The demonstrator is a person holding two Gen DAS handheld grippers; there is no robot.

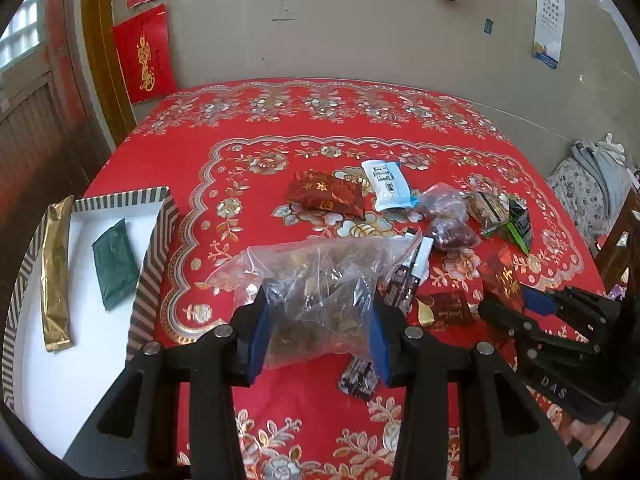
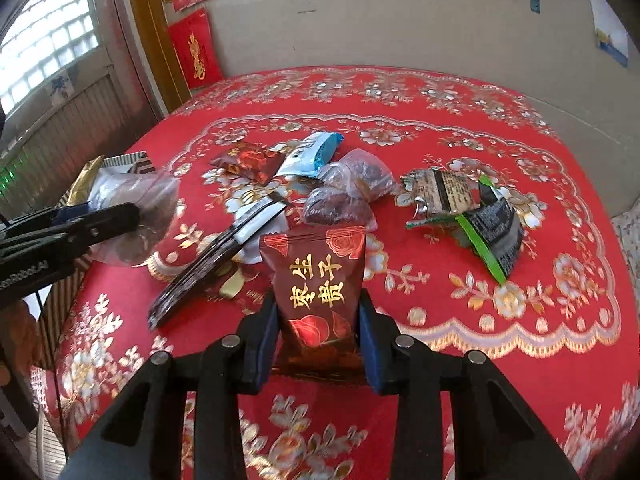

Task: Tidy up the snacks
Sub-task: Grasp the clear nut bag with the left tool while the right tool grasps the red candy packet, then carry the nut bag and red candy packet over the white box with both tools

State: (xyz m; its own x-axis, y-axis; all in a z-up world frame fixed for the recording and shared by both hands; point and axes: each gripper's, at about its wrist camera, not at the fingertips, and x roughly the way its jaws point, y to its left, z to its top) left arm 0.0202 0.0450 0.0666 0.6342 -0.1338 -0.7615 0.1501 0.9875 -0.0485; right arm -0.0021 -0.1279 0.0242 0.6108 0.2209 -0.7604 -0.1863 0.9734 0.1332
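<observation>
Red embroidered tablecloth [image 1: 192,152] under everything we see. Our left gripper [image 1: 318,332] clamps crinkly clear bag [image 1: 320,280], contents blurred, just right of striped box [image 1: 154,248] holding two flat packets. Our right gripper [image 2: 318,340] grips one glossy maroon pouch [image 2: 316,280], bottom edge hidden.

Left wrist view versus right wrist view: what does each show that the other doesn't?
Only the left wrist view shows the inside of the striped box, with a gold stick packet and a green packet lying in it.

Only the right wrist view shows the gold lettering on the dark red pouch that the right claw grips.

Both show the clear bag of snacks clamped in the left claw, the white and blue packet and the red floral tablecloth.
</observation>
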